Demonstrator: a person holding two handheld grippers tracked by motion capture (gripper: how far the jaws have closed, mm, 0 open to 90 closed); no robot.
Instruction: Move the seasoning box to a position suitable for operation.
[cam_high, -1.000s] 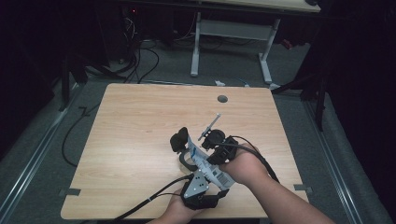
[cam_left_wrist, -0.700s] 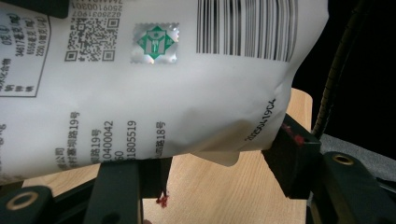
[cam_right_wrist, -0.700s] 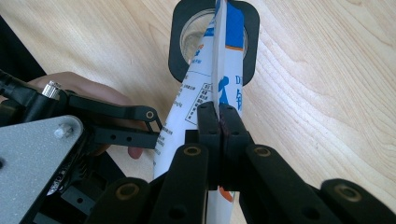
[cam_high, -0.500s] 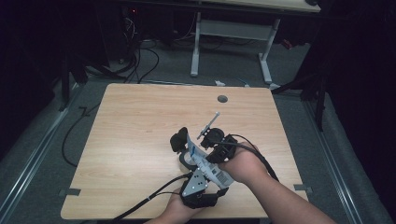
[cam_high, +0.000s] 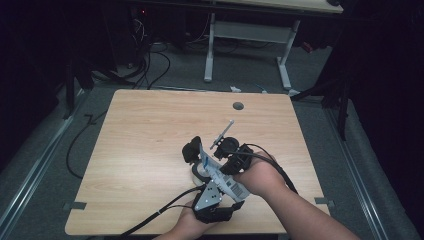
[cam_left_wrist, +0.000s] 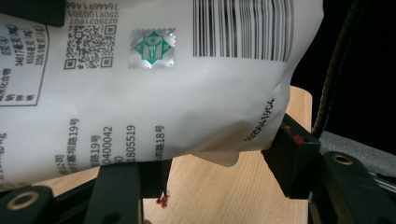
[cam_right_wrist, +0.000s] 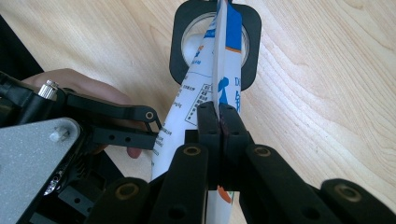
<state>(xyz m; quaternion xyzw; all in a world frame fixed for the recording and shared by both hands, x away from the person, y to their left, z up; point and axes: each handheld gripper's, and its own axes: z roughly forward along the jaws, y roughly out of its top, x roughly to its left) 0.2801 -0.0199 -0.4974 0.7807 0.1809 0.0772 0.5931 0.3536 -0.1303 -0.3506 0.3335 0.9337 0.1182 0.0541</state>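
A white printed pouch (cam_high: 206, 159) with a barcode and blue markings stands on edge between both grippers, near the table's front middle. My right gripper (cam_right_wrist: 218, 114) is shut on the pouch's (cam_right_wrist: 196, 102) thin upper edge, jaws pressed together. The pouch's (cam_left_wrist: 163, 93) wide lower body sits between the spread jaws of my left gripper (cam_left_wrist: 212, 168), which holds it from the person's side. Beyond the pouch a black square-framed holder (cam_right_wrist: 180, 46) with a white round inside rests on the wood. In the high view the left gripper (cam_high: 202, 167) comes from below and the right gripper (cam_high: 225, 152) from the right.
The wooden table (cam_high: 150, 130) has a round cable hole (cam_high: 238, 106) near its far edge. A thin pale rod (cam_high: 223, 133) sticks up and away from beside the right gripper. Cables trail off the front edge. Dark floor and a desk frame (cam_high: 247, 35) lie beyond.
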